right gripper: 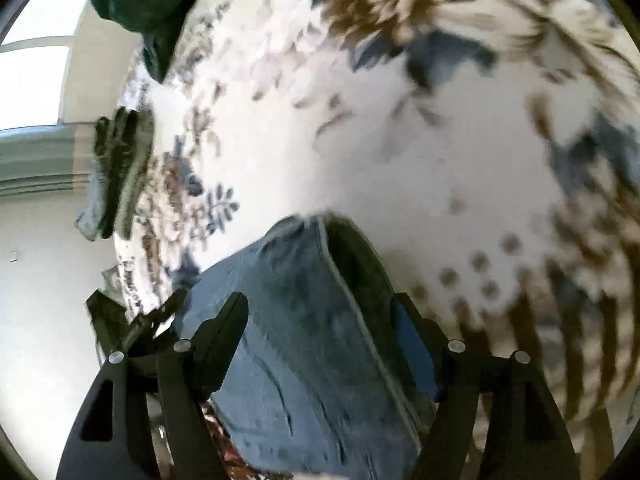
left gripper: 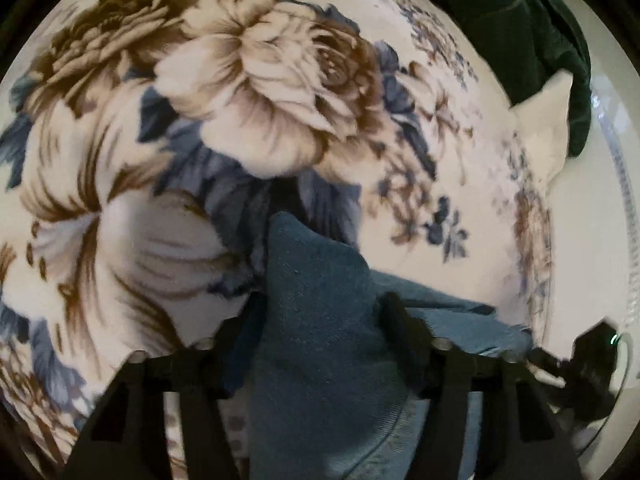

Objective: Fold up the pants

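The blue denim pants [left gripper: 320, 360] lie bunched on a floral bedspread [left gripper: 240, 100]. In the left wrist view a peaked fold of the denim stands up between the black fingers of my left gripper [left gripper: 316, 316], which is shut on it. In the blurred right wrist view, a hemmed end of the pants [right gripper: 304, 340] with a dark opening fills the gap of my right gripper [right gripper: 320, 308]. This gripper is shut on the cloth, and the blue pad of its right finger shows beside the hem.
A dark green garment [left gripper: 520, 20] lies at the bedspread's far edge, also seen top left in the right wrist view [right gripper: 140, 0]. Pale floor [right gripper: 40, 320] runs along the bed's edge. A dark striped object [right gripper: 120, 168] sits at that edge.
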The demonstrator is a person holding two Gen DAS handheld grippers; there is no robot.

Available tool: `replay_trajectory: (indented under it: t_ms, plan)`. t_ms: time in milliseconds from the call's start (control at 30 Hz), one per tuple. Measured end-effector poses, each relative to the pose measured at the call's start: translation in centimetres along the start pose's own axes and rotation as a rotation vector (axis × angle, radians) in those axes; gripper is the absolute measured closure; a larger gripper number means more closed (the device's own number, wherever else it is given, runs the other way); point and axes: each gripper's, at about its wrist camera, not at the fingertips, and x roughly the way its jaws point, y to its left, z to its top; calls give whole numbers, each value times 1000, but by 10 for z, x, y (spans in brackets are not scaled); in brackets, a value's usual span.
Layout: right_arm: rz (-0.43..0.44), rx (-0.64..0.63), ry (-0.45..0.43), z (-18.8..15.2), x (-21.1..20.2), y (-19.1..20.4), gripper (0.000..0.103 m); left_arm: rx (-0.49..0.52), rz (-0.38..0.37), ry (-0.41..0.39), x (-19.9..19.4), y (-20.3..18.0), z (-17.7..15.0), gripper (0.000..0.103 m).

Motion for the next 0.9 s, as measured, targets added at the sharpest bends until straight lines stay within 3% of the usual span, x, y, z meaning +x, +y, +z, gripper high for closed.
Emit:
replay_trajectory:
  t_ms: [33, 100, 167, 367, 633, 700, 767, 800, 833, 900]
  plan:
    - [-13, -16, 5, 3, 8, 3, 74, 24, 24, -11, 1, -1, -1, 62]
    - [-75, -79, -33, -1, 11, 11, 78, 39, 28, -28, 5, 4, -2, 66]
    - [-152, -144, -76, -8, 9, 15, 82, 8, -14, -16, 13, 17, 0, 66]
    - [-162, -107, -60, -6, 7, 1, 83, -331, -234, -7, 9, 69, 6, 71]
    - [-166, -113, -67, -10, -1, 4, 82, -205, 1, -129, -55, 59, 17, 71]
    - [-109, -86, -44, -12, -3, -1, 74, -146, 24, -134, -67, 49, 9, 65]
    - [-60, -47, 6, -16, -4, -8, 58, -85, 55, -90, -72, 33, -12, 39]
    - [-32, -23, 22, -20, -7, -13, 46, -70, 64, -76, -70, 24, -18, 34]
    - [-10, -4, 22, -27, -12, -17, 44, -50, 66, -55, -70, 14, -35, 29]
    - [-3, 8, 17, -42, -23, -23, 44, -17, 91, -28, -64, -6, -63, 29]
